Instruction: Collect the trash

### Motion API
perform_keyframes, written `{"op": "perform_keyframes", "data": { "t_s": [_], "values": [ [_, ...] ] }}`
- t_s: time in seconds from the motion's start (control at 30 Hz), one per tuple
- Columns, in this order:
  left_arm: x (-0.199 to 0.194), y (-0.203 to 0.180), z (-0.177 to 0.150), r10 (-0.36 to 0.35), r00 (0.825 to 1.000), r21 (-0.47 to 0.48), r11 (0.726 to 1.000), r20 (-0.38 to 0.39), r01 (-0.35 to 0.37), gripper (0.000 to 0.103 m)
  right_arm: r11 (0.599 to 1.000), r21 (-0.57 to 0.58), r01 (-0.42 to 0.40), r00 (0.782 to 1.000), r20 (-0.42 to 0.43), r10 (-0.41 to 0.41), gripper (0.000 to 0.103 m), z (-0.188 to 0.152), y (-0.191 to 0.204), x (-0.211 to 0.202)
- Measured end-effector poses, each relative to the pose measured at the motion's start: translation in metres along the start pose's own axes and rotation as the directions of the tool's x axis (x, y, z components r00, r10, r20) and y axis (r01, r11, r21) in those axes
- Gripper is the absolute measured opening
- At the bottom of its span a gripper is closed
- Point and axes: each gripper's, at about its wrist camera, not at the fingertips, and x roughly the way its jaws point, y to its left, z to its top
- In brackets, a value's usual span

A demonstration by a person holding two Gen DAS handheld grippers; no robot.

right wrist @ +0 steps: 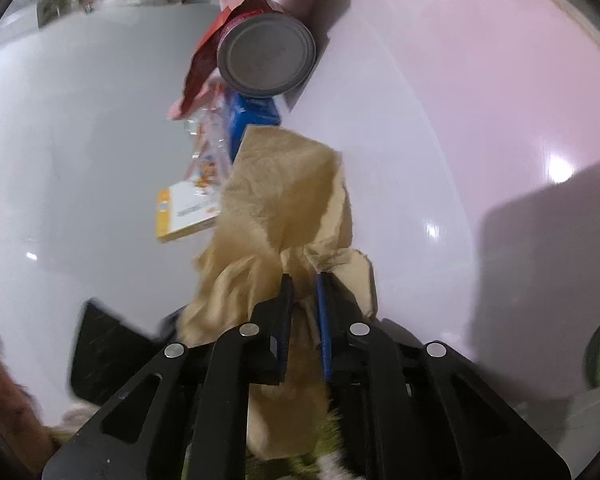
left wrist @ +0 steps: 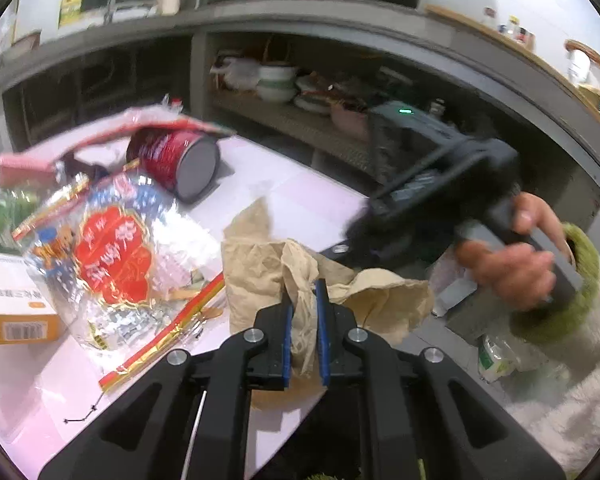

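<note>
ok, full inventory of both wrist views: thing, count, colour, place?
paper: 1, brown, crumpled, on the table's near edge, between the fingers of both grippers
can: 1, red with grey end, lying on its side behind the paper
snack bag: 1, clear with red and blue print, left of the paper
box: 1, white and orange, far left
pink wrapper: 1, behind the can
table: 1, pale pink, glossy
bowls: several, white and green, on the shelf behind
bottle: 1, clear plastic, low on the right
left gripper: black, blue pads, shut on paper
right gripper: black, paper between the fingers
hand: 1, green cuff, holding the right gripper
</note>
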Motion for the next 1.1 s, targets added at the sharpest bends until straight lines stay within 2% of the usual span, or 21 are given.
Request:
{"op": "perform_keyframes", "data": {
  "t_s": [0.1,0.17,0.27,0.33,0.47,0.53,0.63,0.73,0.87,0.93,0.97,1.0,1.1],
  "values": [
    [0.014,0.009,0.001,-0.014,0.999,-0.044,0.999,-0.033,0.012,0.010,0.996,0.046,-0.079,0.997,0.009,0.078,0.014,-0.001,-0.012,-0.006],
    [0.021,0.009,0.001,-0.001,0.999,-0.040,0.999,-0.038,-0.001,0.010,0.989,0.074,-0.130,0.991,0.015,0.130,0.016,0.001,-0.019,-0.009],
    [0.027,0.006,0.002,0.013,0.999,-0.033,0.999,-0.046,-0.014,0.010,0.985,0.063,-0.163,0.987,0.022,0.162,0.029,0.003,-0.019,-0.016],
    [0.030,0.004,0.000,0.022,0.998,-0.030,0.999,-0.052,-0.024,0.010,0.989,0.033,-0.146,0.989,0.024,0.146,0.039,0.004,-0.013,-0.018],
    [0.032,-0.004,-0.003,0.047,0.998,0.006,0.999,-0.043,-0.047,0.010,0.999,-0.024,-0.036,0.999,0.033,0.037,0.040,0.001,0.003,-0.020],
    [0.033,-0.009,-0.005,0.054,0.998,0.038,0.998,-0.041,-0.052,0.011,0.999,-0.041,0.014,0.999,0.043,-0.012,0.040,0.000,0.010,-0.006],
    [0.034,-0.015,-0.007,0.057,0.998,0.066,0.996,-0.039,-0.055,0.011,0.986,-0.088,0.140,0.989,0.068,-0.134,0.040,0.002,0.023,0.002],
    [0.034,-0.015,-0.009,0.056,0.998,0.071,0.996,-0.037,-0.053,0.013,0.970,-0.131,0.207,0.977,0.079,-0.198,0.042,0.000,0.033,0.005],
    [0.033,-0.016,-0.011,0.046,0.998,0.076,0.996,-0.035,-0.044,0.017,0.913,-0.208,0.351,0.935,0.141,-0.327,0.056,-0.002,0.051,0.005],
    [0.033,-0.018,-0.013,0.044,0.998,0.082,0.996,-0.032,-0.041,0.019,0.870,-0.238,0.431,0.900,0.183,-0.396,0.064,-0.001,0.057,0.009],
    [0.033,-0.020,-0.013,0.043,0.999,0.086,0.996,-0.031,-0.041,0.020,0.857,-0.246,0.452,0.890,0.188,-0.416,0.064,-0.001,0.058,0.009],
    [0.032,-0.020,-0.014,0.042,0.999,0.087,0.995,-0.031,-0.039,0.021,0.854,-0.251,0.455,0.889,0.178,-0.421,0.065,0.002,0.059,0.016],
    [0.031,-0.023,-0.016,0.038,0.999,0.097,0.995,-0.028,-0.035,0.026,0.864,-0.267,0.428,0.904,0.128,-0.408,0.067,0.001,0.060,0.025]
  ]
}}
